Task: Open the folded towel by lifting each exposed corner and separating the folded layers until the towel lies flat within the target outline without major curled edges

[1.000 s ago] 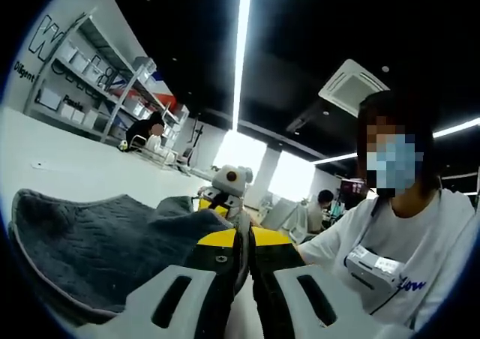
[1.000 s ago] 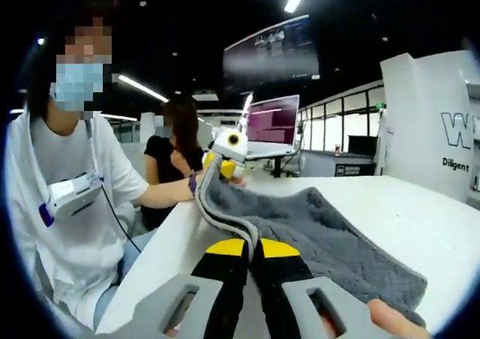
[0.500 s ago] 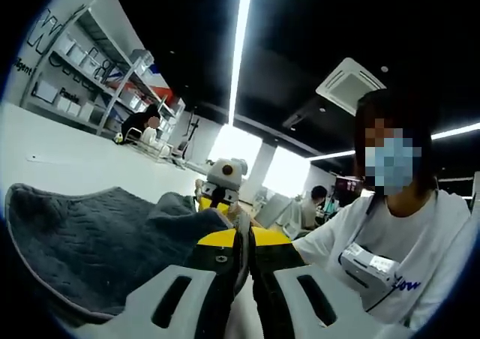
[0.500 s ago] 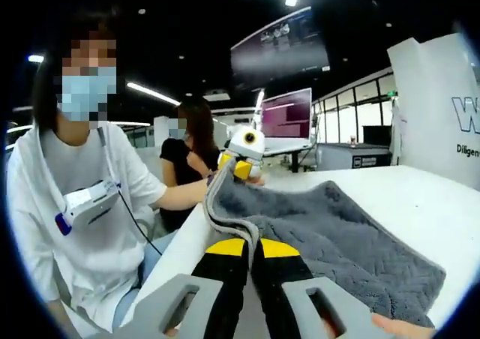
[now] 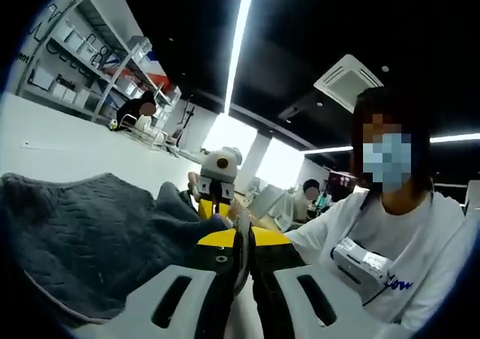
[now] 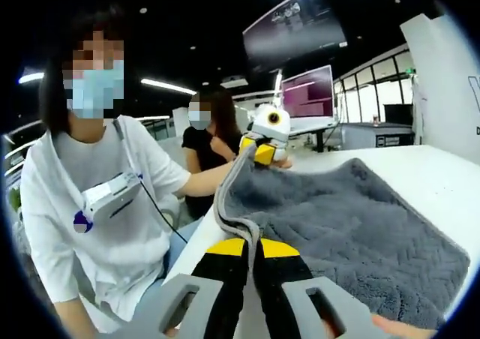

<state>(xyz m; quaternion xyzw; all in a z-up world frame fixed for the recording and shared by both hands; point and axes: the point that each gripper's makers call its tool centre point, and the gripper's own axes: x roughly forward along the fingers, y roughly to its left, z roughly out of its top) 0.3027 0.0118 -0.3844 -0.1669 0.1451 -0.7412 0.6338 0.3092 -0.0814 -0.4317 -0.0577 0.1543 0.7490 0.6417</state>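
- In the left gripper view, we see the left hand-held gripper (image 5: pixel 241 241) at bottom centre, its 2 jaws pressed together on an edge of the grey towel (image 5: pixel 82 234).
- The towel spreads from there across the lower left of that frame, over the white counter (image 5: pixel 52 148).
- The right hand-held gripper (image 5: pixel 217 175) shows just above centre, holding the towel's far edge.
- In the right gripper view, the right hand-held gripper (image 6: pixel 251 250) at bottom centre is clamped on the towel's (image 6: pixel 352 234) light-trimmed border.
- The towel fills the lower right there, on the counter (image 6: pixel 427 178).
- The left hand-held gripper (image 6: pixel 268 133) sits above centre, at the towel's far corner.
- A person (image 6: pixel 105 204) in a white top stands at the left.
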